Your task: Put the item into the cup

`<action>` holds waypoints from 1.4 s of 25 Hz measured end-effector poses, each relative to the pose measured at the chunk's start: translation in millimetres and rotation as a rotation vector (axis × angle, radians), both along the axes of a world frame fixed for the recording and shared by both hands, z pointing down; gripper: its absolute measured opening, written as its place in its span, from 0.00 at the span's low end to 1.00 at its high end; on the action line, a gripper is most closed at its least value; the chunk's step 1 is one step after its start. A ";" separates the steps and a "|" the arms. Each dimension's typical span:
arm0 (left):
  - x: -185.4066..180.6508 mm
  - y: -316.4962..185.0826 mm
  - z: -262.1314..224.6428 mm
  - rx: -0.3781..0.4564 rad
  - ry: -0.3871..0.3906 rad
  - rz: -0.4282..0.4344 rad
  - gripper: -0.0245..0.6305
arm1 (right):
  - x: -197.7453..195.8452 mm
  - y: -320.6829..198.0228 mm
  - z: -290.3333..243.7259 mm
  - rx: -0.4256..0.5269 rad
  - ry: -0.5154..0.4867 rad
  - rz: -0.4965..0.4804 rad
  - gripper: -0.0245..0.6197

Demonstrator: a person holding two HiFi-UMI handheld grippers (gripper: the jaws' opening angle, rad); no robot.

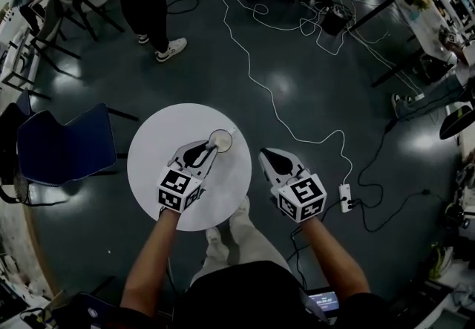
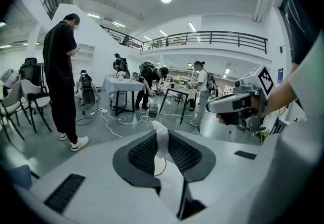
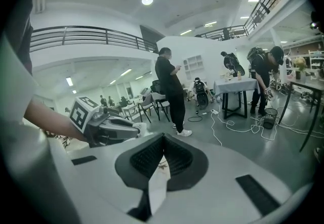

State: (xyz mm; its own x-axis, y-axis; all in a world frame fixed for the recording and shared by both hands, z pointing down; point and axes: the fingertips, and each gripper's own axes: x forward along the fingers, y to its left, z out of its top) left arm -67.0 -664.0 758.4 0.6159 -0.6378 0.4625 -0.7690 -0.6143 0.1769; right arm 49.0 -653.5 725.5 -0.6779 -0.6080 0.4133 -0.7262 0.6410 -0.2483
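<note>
The left gripper (image 1: pixel 209 147) pinches a crumpled white wad (image 2: pixel 161 139) between its fingers, with the cup (image 1: pixel 220 141) right at their tips. The right gripper's (image 1: pixel 266 155) fingers are pressed together.

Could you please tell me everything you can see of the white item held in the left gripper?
The white item looks soft and crumpled, like tissue or cloth; I cannot tell which. It stands roughly upright, pinched between the black ribbed fingers of the left gripper, its rounded top poking out above them. In the head view it is at the cup on the round white table; whether it touches the cup is unclear.
</note>
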 end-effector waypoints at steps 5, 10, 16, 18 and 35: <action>6.4 -24.9 22.2 -0.021 0.003 -0.021 0.16 | 3.9 -11.5 18.3 -0.032 0.003 -0.012 0.06; 10.8 -38.3 45.5 -0.048 0.000 -0.018 0.16 | 5.1 -19.6 36.3 -0.058 0.010 -0.020 0.06; 12.0 -46.8 67.1 -0.071 -0.005 -0.039 0.24 | 11.7 -24.3 59.1 -0.087 0.014 -0.024 0.06; 9.9 -49.4 73.6 -0.081 -0.002 -0.050 0.25 | 12.1 -24.9 65.1 -0.097 0.016 -0.024 0.06; -3.0 -30.8 51.4 -0.049 -0.011 -0.065 0.24 | 2.6 -16.0 48.8 -0.077 0.014 -0.026 0.06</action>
State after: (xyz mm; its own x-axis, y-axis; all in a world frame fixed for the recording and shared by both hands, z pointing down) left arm -70.0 -694.8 809.8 0.5686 -0.6525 0.5008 -0.8090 -0.5538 0.1970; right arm 51.6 -669.5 774.3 -0.6872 -0.5559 0.4677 -0.7131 0.6392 -0.2880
